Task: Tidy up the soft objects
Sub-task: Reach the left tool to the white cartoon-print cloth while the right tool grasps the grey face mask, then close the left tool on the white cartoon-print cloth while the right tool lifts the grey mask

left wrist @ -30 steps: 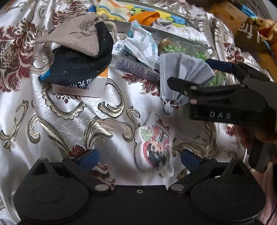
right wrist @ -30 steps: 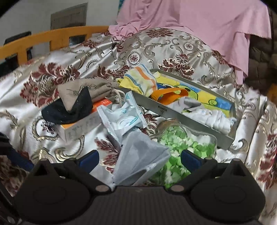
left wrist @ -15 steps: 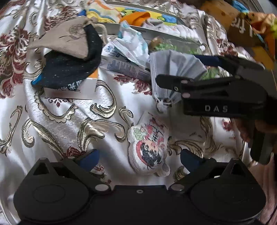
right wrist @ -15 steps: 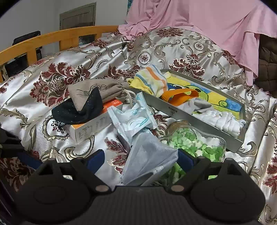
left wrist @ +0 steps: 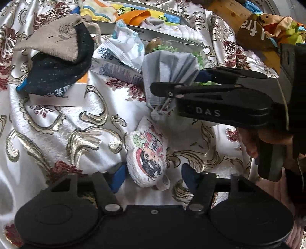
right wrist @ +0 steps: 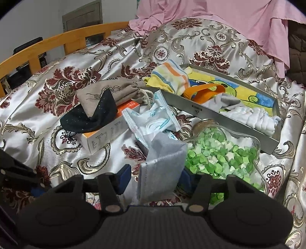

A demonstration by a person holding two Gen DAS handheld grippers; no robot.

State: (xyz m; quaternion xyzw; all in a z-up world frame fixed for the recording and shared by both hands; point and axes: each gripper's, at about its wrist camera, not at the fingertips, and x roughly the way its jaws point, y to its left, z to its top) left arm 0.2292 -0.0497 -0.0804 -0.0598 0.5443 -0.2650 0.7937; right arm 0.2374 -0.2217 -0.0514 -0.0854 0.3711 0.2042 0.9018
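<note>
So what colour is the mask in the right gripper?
Grey face mask, clearest in the right wrist view.

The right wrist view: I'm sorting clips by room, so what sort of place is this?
Most likely a bedroom: a satin floral bedspread, a wooden bed rail and pink bedding heaped behind.

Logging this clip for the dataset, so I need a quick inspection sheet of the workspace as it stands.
Surface: patterned satin bedspread, wrinkled.
Job's things: grey face mask; printed plush pouch; metal tray holding cloths and socks.
Clutter: orange-white box under a dark sock and beige drawstring bag; wrapped mask packet; glass jar of green paper stars.
Grippers: right gripper with the mask between its fingers; left gripper open around the pouch.
Cables: nothing seen.
Surroundings: wooden bed rail, pink sheet.
</note>
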